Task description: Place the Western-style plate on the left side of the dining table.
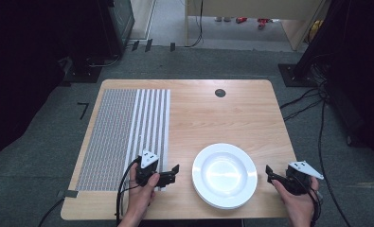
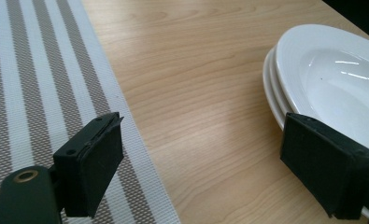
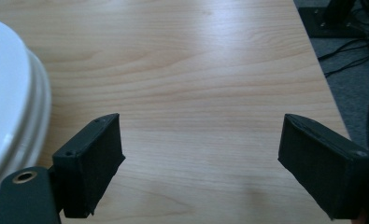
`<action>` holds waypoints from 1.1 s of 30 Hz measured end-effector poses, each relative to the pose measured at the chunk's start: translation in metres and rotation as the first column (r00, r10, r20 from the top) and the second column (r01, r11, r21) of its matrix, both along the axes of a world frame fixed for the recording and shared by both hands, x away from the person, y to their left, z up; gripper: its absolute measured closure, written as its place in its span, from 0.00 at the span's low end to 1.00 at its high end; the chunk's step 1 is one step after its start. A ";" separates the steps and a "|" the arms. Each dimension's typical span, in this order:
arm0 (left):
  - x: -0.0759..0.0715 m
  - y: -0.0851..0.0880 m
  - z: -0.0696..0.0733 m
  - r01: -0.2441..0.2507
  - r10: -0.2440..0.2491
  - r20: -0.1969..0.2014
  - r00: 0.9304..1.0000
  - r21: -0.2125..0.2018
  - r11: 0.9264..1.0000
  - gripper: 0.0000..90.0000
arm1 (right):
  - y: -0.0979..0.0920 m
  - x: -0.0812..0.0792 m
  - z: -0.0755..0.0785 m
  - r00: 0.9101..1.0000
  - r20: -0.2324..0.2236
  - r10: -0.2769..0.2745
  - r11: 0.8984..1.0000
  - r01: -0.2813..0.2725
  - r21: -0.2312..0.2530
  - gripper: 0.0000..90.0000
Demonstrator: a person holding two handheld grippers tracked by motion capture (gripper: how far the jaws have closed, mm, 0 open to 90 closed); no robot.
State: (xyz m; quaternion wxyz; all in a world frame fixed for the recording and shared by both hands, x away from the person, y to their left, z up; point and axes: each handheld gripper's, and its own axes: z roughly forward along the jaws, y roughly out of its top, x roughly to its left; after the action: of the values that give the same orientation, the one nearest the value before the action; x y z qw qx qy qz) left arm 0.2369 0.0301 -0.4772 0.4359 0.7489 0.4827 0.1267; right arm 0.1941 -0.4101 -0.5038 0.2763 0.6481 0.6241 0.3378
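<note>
Left gripper (image 1: 174,174) held low over the near table edge, jaws spread wide with nothing between them, pointing toward 3 o'clock at the stack of plates (image 1: 225,175). Seen along its own jaws in the left gripper view (image 2: 201,163): left jaw above the placemat's edge, right jaw just in front of the stack's rim, bare wood between. Right gripper (image 1: 271,173) at the stack's 3 o'clock, pointing toward 9 o'clock at the rim, jaws likewise released and gripping nothing; apart from the plates, bare wood between the jaws in the right gripper view (image 3: 201,163).

Stack of plates (image 2: 331,79) resting flat on the table, near the front edge and right of centre, between the two grippers. Round, so no long axis; bowl side facing up. Three rims visible one on another in the left gripper view. Glossy white, broad flat rim, shallow well catching light glints.

Nothing standing between either gripper and the stack. Placemat (image 1: 123,137) at 9 o'clock of the plates, lying flat, long axis running from 6 to 12 o'clock; woven, fine grey-and-white weave on its left part, bold white stripes on its right. Table (image 1: 213,118) of pale wood grain, rounded corners, a dark round grommet (image 1: 220,92) near the far edge. Grey carpet and black cables beyond.
</note>
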 end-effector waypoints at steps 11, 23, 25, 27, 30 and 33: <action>-0.005 -0.017 -0.002 0.036 -0.036 -0.006 0.999 -0.004 0.999 0.15 | 0.026 -0.004 0.014 0.998 0.039 0.058 0.997 -0.060 0.046 0.16; -0.011 -0.032 -0.001 0.059 -0.059 -0.013 0.998 -0.008 0.998 0.15 | 0.052 -0.007 0.019 0.994 0.057 0.095 0.992 -0.100 0.081 0.26; -0.012 -0.035 -0.001 0.071 -0.071 -0.018 0.997 -0.021 0.997 0.15 | 0.056 -0.007 0.019 0.993 0.067 0.099 0.992 -0.104 0.074 0.28; -0.012 -0.036 -0.001 0.079 -0.079 -0.019 0.997 -0.022 0.997 0.15 | 0.058 -0.007 0.019 0.992 0.072 0.102 0.992 -0.107 0.074 0.31; -0.015 -0.041 -0.002 0.101 -0.102 -0.028 0.994 -0.031 0.994 0.16 | 0.061 -0.008 0.018 0.990 0.092 0.108 0.990 -0.116 0.079 0.48; -0.017 -0.045 -0.003 0.116 -0.117 -0.031 0.993 -0.044 0.992 0.21 | 0.059 -0.009 0.018 0.987 0.113 0.111 0.983 -0.126 0.137 0.61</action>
State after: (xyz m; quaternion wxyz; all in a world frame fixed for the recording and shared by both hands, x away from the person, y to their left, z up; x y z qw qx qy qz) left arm 0.2196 -0.0147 -0.4797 0.4501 0.7685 0.4480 0.0785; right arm 0.1849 -0.3506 -0.4856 0.2406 0.6094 0.6204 0.4311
